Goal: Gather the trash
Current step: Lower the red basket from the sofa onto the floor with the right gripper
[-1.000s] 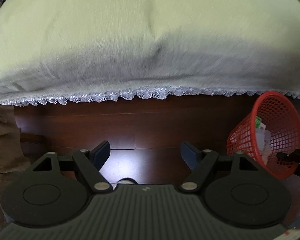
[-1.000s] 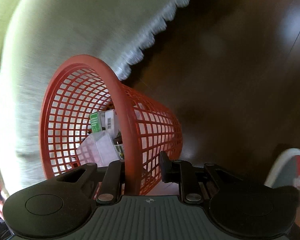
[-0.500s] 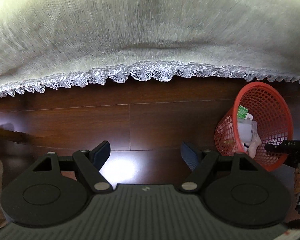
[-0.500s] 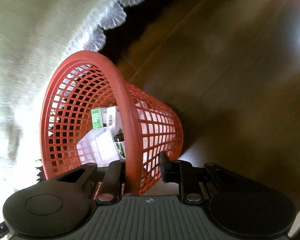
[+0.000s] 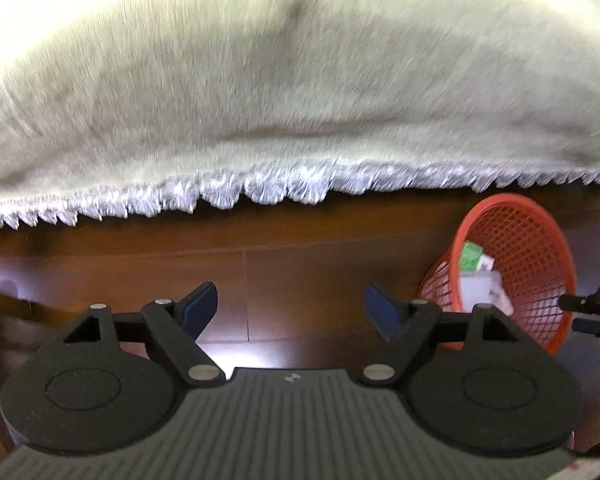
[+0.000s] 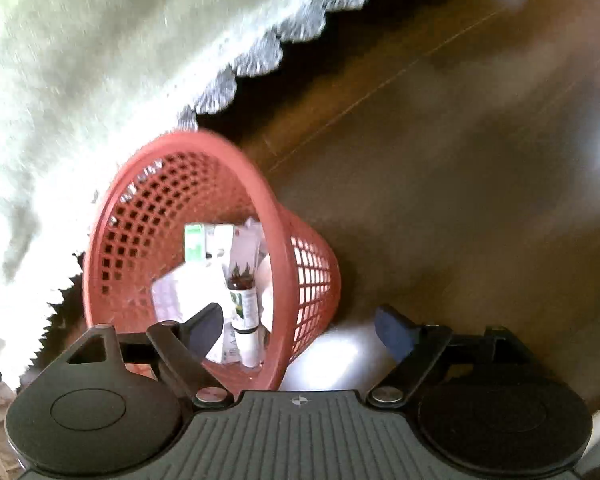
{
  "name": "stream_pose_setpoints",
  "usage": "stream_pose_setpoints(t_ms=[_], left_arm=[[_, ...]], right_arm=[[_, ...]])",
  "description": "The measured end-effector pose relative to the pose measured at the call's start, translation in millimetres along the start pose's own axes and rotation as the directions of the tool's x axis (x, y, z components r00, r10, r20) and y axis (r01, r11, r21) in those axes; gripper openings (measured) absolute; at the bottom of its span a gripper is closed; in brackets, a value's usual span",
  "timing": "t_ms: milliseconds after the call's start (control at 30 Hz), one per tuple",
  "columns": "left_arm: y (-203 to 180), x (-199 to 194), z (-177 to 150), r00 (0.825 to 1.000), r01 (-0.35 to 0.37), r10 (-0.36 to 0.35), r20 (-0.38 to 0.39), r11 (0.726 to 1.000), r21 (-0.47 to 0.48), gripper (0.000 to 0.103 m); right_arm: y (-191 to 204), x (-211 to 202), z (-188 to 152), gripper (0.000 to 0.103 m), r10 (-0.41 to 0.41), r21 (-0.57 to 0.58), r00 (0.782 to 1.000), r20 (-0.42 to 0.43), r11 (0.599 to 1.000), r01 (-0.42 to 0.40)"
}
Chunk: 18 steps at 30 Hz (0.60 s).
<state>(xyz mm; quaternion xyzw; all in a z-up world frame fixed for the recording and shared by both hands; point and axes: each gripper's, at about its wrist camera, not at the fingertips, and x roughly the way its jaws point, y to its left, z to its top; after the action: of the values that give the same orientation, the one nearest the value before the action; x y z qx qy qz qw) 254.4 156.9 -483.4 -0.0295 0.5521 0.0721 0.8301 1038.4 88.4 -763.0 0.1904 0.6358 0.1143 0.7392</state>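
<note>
Dark wooden floor (image 5: pixel 300 272) beneath a pale green bedspread (image 5: pixel 300 80) with a white lace hem (image 6: pixel 260 60). The red mesh basket (image 6: pixel 284 240), holding cartons and a tube, stands between the opening jaws of the right gripper (image 6: pixel 300 328), unpressed. The left gripper (image 5: pixel 290 308), opening and empty, hovers well left of it.

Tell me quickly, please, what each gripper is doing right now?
Left gripper: jaws opening, nothing between them.
Right gripper: jaws opening, straddling the red basket's rim, pads off it.
</note>
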Motion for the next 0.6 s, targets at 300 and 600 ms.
stream_pose_setpoints(t_ms=[300,600], left_arm=[[-15,-105,-13,0.990,0.015,-0.020,0.137,0.999,0.038,0.081],[-23,-196,-60,0.972,0.033,-0.049,0.230,0.997,0.074,0.087]], right_arm=[[76,-113,53,0.081,0.111,-0.174,0.979,0.170,0.981,-0.081],[120,-153,-39,0.081,0.020,-0.450,0.983,0.183,0.891,0.065]])
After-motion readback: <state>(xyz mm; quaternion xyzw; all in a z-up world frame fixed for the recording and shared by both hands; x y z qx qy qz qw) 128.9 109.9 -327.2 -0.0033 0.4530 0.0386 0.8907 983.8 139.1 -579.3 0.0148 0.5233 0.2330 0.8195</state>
